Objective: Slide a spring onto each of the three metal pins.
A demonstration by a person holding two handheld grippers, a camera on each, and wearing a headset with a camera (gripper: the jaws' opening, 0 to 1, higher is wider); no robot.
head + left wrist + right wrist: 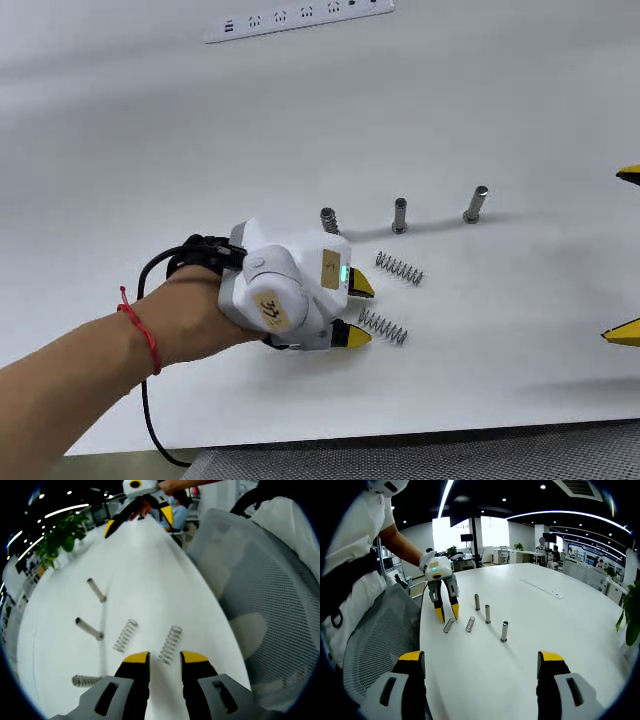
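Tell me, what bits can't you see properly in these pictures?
- Right gripper: head view's right edge cuts it off, leaving two yellow tips.
- Leftmost grey metal pin wearing a coiled steel spring: in head view its foot hides behind the left gripper.
- White power strip: far away in head view, sockets too small to read.

The yellowish sticker [270,310] on the left tongs [368,315] bears dark marks too blurred to read.

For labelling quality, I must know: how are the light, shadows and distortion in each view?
Head view: even soft light, sharp, faint shadows beside the metal pins on the table. Left gripper view: strong fisheye bending of the table edges, springs sharp. Right gripper view: glaring ceiling light strips.
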